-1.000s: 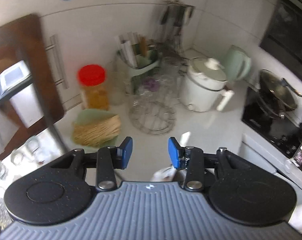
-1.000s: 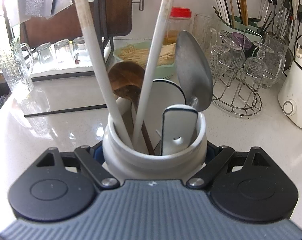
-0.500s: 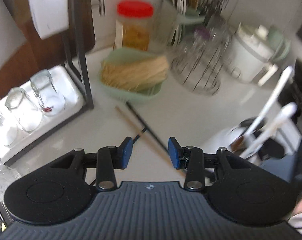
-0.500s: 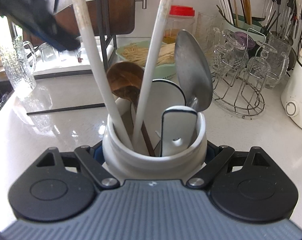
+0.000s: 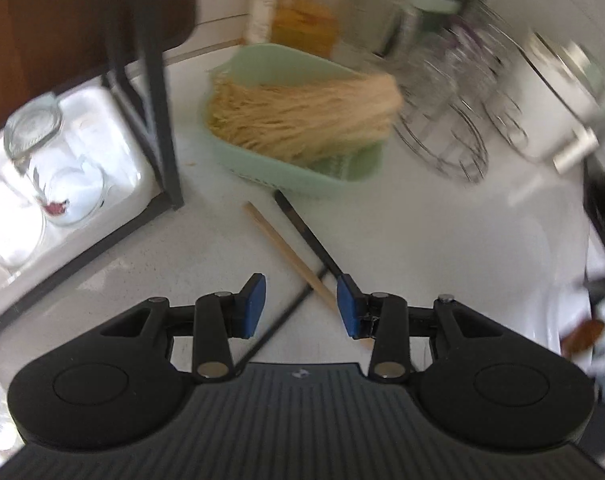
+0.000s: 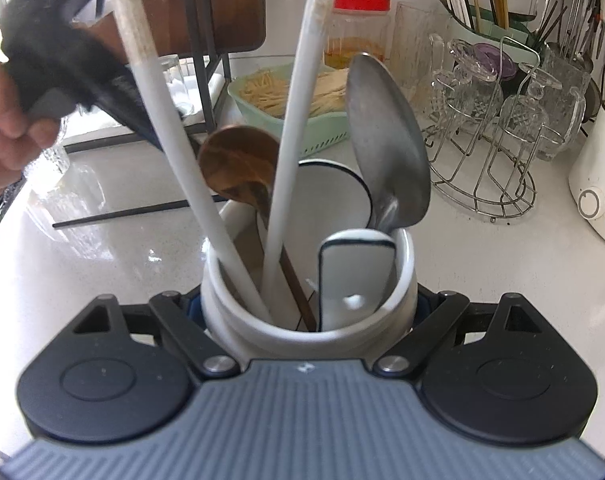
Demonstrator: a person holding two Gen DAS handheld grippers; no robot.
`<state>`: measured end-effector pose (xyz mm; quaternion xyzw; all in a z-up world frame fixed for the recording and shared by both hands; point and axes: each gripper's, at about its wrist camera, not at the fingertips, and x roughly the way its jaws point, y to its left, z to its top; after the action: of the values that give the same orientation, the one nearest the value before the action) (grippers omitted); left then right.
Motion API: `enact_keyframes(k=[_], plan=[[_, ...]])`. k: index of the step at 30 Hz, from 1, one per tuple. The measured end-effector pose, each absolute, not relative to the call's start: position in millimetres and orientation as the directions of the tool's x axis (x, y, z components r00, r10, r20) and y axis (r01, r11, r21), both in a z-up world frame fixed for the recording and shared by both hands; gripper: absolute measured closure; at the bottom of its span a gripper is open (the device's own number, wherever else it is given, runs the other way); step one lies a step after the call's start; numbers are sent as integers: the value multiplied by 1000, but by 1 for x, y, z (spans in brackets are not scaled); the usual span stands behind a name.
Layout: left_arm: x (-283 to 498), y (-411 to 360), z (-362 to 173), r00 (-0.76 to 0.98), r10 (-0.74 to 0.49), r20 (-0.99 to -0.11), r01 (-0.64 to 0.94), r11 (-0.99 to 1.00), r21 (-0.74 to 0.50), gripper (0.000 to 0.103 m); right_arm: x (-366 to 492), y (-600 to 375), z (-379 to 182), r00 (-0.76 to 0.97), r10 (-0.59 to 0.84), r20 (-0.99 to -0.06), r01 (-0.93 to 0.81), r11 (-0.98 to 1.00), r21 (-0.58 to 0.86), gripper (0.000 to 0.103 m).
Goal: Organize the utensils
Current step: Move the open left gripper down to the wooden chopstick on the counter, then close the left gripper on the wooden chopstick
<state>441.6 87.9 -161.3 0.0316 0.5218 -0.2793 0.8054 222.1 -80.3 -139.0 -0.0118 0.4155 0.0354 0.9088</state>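
White kitchen desk [image 5: 442, 240], seen first from the left wrist. Two loose sticks lie on it, crossed: a pale wooden chopstick [image 5: 286, 250] and a black chopstick [image 5: 306, 236]. Their near ends run under the left hand-held gripper [image 5: 301, 306], whose blue pads stand apart with nothing pressed between them; the crossing point sits just ahead of the gap. Beyond the sticks are a green basket [image 5: 262, 160] of straw-coloured strands and a dark rack leg [image 5: 162, 120] beside a tray of upturned glasses [image 5: 62, 184]. Right side of this view is blurred; nothing there is reported.

Right wrist view. The right hand-held gripper [image 6: 308, 312] is clamped on a white crock [image 6: 230, 320], the jaws hard against both its sides. The crock stands upright and holds two long white handles [image 6: 290, 120], a wooden spoon [image 6: 238, 168], a metal spoon [image 6: 386, 152] and flat white pieces. The black chopstick [image 6: 134, 213] shows on the desk behind it, well apart from the crock. At the upper left a hand [image 6: 6, 120] carries the left tool, above that stick.

Assessment: the step in hand appears to be pickup of the loose chopsticks for the crock, which the right side steadies. The next move calls for lowering the open pads squarely over one stick, clear of the crossing so only one is taken, closing on it, then lifting it to the crock mouth between the handles.
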Motion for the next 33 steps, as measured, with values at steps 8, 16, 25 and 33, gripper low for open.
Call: enact_keyframes(k=[8, 16, 25, 33], plan=[[470, 96, -181, 345, -405, -847, 243, 910, -337, 58, 228, -80, -137, 619, 42, -784, -59, 998, 7, 12], [476, 82, -186, 376, -412, -830, 215, 910, -354, 59, 232, -79, -135, 605, 26, -796, -36, 999, 5, 12], [477, 63, -193, 386, -346, -855, 249, 932, -264, 65, 234, -75, -135, 608, 4, -794, -7, 1000, -1, 12], [485, 62, -193, 394, -327, -859, 236, 939, -249, 65, 233, -75, -135, 600, -8, -800, 5, 1000, -6, 12]])
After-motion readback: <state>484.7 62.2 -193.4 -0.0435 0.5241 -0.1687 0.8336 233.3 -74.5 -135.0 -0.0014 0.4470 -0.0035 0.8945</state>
